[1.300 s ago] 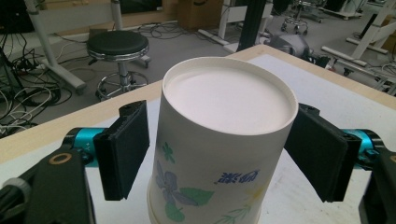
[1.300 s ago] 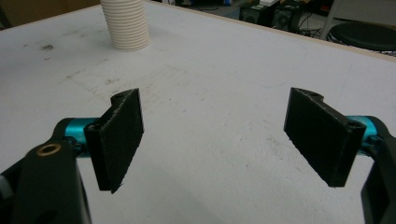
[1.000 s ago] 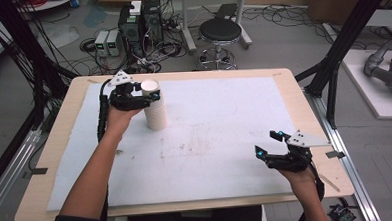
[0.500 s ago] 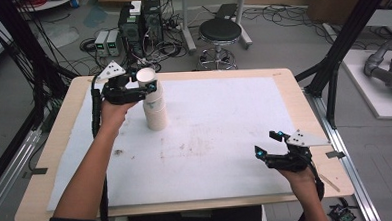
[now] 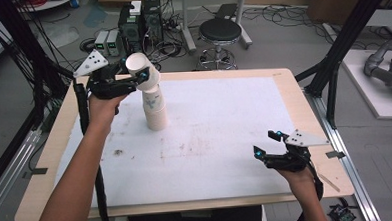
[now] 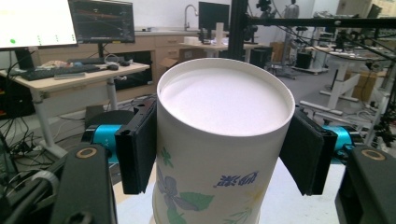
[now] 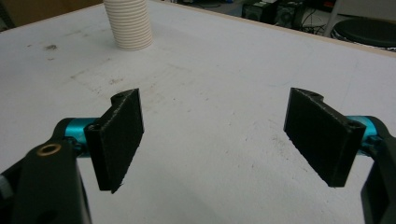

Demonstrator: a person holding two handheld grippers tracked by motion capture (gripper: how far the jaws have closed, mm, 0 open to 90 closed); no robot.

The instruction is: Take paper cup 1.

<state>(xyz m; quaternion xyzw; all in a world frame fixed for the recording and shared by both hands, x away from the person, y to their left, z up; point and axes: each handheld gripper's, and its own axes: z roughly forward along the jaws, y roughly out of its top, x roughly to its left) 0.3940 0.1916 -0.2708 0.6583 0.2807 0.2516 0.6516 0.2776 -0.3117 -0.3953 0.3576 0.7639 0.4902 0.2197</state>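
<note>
Landmark: cup stack (image 5: 155, 110), upside down on the counter (image 5: 224, 119), far left part of its white sheet.
Left tool (image 5: 141, 79): I hold it clamped on the top paper cup (image 5: 143, 72); its jaws have just been closing, pads pressing both sides of the cup wall in the left gripper view (image 6: 219, 154).
Cup position: lifted, tilted off the stack's upright axis, closed base leaning away toward the far left, mouth just above the stack top.
Key relation: stack lies directly below the cup; I judge a straight pull along the stack's axis frees it.
Right tool (image 5: 269, 143): jaws wide, nothing between them, well apart from the stack, near the right front edge.
Nearer hand: left.
</note>
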